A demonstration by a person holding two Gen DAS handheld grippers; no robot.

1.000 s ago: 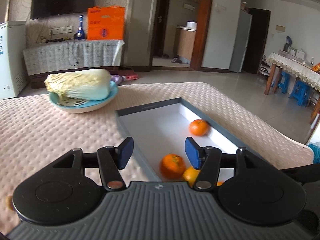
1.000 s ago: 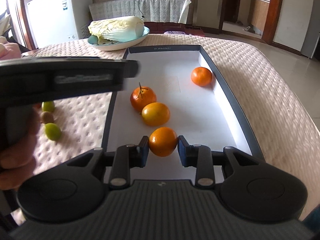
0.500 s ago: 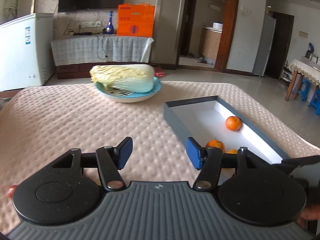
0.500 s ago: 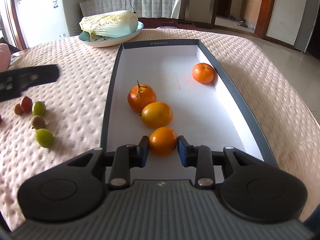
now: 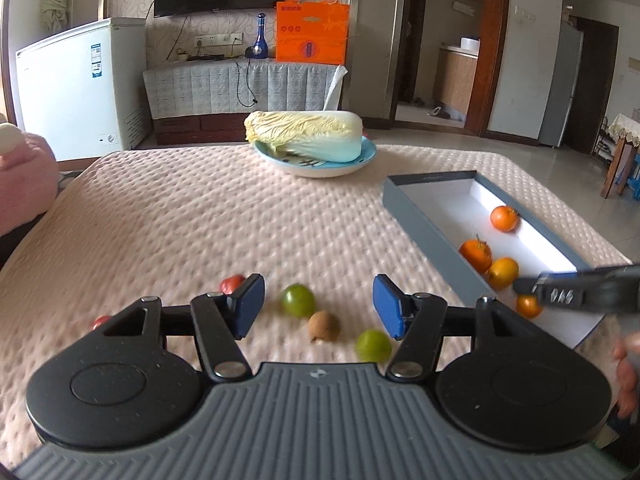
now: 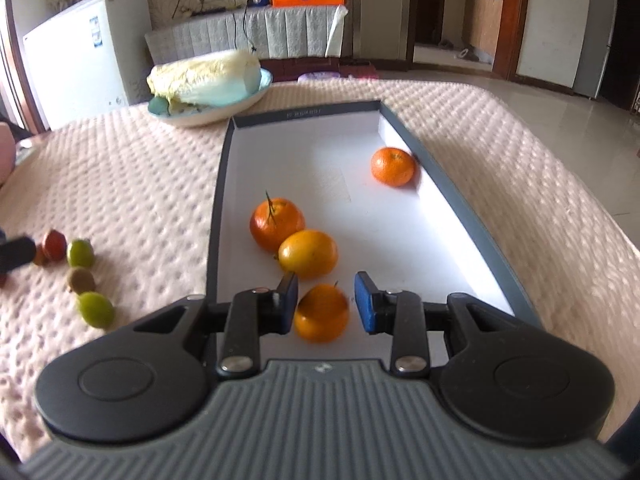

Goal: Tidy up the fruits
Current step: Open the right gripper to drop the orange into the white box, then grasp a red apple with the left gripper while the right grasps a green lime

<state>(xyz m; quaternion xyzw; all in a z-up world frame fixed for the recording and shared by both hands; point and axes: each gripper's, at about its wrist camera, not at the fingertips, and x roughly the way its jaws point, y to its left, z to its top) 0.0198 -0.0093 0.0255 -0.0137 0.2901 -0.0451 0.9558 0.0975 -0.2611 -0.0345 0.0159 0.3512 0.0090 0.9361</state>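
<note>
Left wrist view: the left hand-held gripper (image 5: 319, 307) hangs open above the counter (image 5: 168, 216), a green fruit (image 5: 298, 300) lying just ahead between its jaws. The right hand-held gripper (image 6: 326, 306) has slackened around an orange (image 6: 321, 313) in the box (image 6: 460, 204).
</note>
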